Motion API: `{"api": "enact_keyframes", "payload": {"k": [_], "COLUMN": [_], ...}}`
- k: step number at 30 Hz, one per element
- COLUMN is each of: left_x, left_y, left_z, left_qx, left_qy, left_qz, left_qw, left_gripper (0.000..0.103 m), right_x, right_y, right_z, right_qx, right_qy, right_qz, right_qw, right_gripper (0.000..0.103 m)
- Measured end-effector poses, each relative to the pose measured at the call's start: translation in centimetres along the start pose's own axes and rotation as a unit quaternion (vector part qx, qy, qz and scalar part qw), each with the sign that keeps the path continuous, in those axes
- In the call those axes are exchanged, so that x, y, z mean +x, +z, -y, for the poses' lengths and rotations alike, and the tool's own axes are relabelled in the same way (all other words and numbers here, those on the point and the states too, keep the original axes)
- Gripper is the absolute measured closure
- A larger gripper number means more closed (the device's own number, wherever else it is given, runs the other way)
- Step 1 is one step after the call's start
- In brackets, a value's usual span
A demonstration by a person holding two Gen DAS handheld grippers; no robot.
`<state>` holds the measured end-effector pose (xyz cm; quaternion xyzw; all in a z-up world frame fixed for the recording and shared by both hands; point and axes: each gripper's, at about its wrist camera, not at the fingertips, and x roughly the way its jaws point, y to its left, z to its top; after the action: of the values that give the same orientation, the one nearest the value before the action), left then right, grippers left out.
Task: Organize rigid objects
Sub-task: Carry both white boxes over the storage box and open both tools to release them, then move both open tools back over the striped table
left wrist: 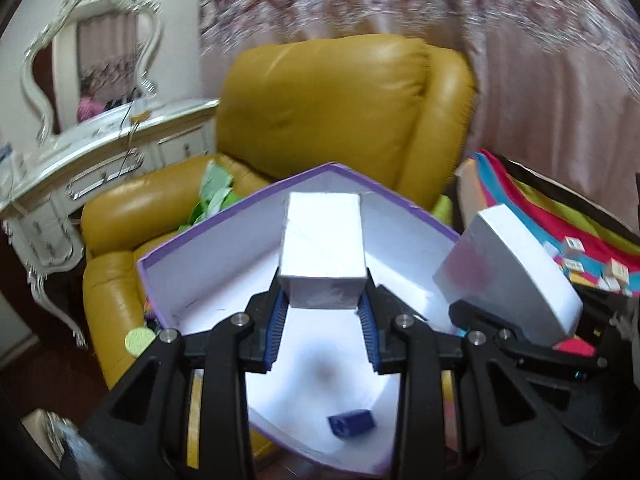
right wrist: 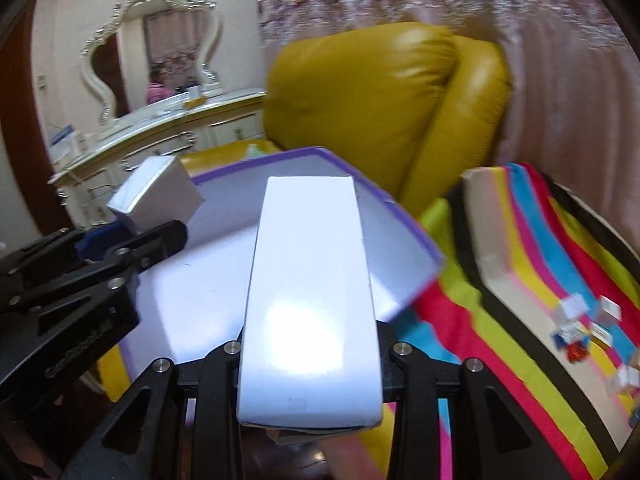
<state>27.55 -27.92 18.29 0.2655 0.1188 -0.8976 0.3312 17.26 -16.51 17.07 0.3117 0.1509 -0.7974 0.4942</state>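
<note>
Boxes ride over my purple tray (left wrist: 224, 216) — left gripper (left wrist: 324, 308) clamps the small box (left wrist: 322, 256), right gripper (right wrist: 308, 416) the long box (right wrist: 310, 300); I'd lower both flat, side by side.

Striped cloth (right wrist: 500, 292) covering the supporting surface; purple-edged open box (right wrist: 400, 216) at its left, small printed cubes (right wrist: 576, 320) scattered at its right.
</note>
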Motion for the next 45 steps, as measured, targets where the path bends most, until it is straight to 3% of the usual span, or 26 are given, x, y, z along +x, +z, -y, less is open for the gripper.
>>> {"api": "enact_keyframes", "payload": {"k": [4, 5, 6, 8, 9, 12, 16, 19, 21, 24, 26, 32, 39, 42, 45], "left_x": [1.4, 1.7, 2.2, 2.7, 2.4, 1.6, 0.9, -0.9, -2.1, -2.8, -1.9, 5.5, 11.5, 12.6, 14.0], "left_y": [-0.1, -0.1, 0.1, 0.2, 0.2, 0.3, 0.5, 0.0, -0.7, -2.1, -3.4, -8.0, -11.4, -12.4, -13.4], "left_z": [-2.3, -2.7, -3.0, -3.5, -3.9, -4.8, -2.5, 1.6, 5.1, 10.6, 14.3, 26.2, 34.7, 36.0, 36.0], "left_qx": [-0.026, -0.031, -0.031, -0.041, -0.059, -0.101, -0.081, -0.035, 0.005, 0.054, 0.080, 0.174, 0.251, 0.274, 0.272], "left_qy": [0.002, -0.006, -0.015, -0.010, -0.005, -0.013, -0.039, -0.087, -0.126, -0.202, -0.236, -0.245, -0.221, -0.217, -0.221], "left_qz": [-0.019, -0.021, -0.024, -0.027, -0.016, 0.008, 0.010, 0.025, 0.030, 0.006, -0.008, -0.080, -0.119, -0.125, -0.156], "left_qw": [0.9995, 0.9993, 0.9991, 0.9988, 0.9981, 0.9948, 0.9959, 0.9953, 0.9916, 0.9779, 0.9683, 0.9505, 0.9349, 0.9285, 0.9237], "left_gripper": [0.065, 0.060, 0.054, 0.020, 0.017, 0.012, 0.012, 0.012, 0.008, 0.004, 0.003, 0.003, 0.003, 0.003, 0.003], "right_x": [2.5, 3.3, 3.8, 4.5, 4.7, 3.4, 0.2, -1.8, -2.9, -4.4, -5.6, -9.2, -11.5, -11.3, -10.8], "right_y": [0.7, 0.7, 0.7, 0.4, 0.4, 0.2, -1.1, -3.1, -5.4, -9.3, -12.9, -21.0, -25.2, -25.5, -25.4], "right_z": [-1.8, -2.2, -2.3, -2.4, -2.2, -0.6, 3.7, 7.7, 10.9, 15.3, 18.7, 26.6, 31.5, 34.2, 37.5], "right_qx": [-0.008, -0.009, -0.007, 0.005, 0.014, 0.050, 0.113, 0.158, 0.188, 0.216, 0.252, 0.349, 0.363, 0.364, 0.376], "right_qy": [0.029, 0.042, 0.051, 0.059, 0.058, 0.076, 0.079, 0.048, 0.002, -0.078, -0.129, -0.215, -0.264, -0.279, -0.285], "right_qz": [-0.017, -0.025, -0.027, -0.029, -0.028, 0.000, 0.056, 0.074, 0.069, 0.047, 0.028, 0.000, -0.020, -0.027, -0.031], "right_qw": [0.999, 0.999, 0.998, 0.998, 0.998, 0.996, 0.989, 0.984, 0.980, 0.972, 0.959, 0.912, 0.893, 0.888, 0.881], "right_gripper": [0.067, 0.067, 0.067, 0.062, 0.056, 0.054, 0.047, 0.044, 0.044, 0.044, 0.044, 0.044, 0.044, 0.044, 0.044]}}
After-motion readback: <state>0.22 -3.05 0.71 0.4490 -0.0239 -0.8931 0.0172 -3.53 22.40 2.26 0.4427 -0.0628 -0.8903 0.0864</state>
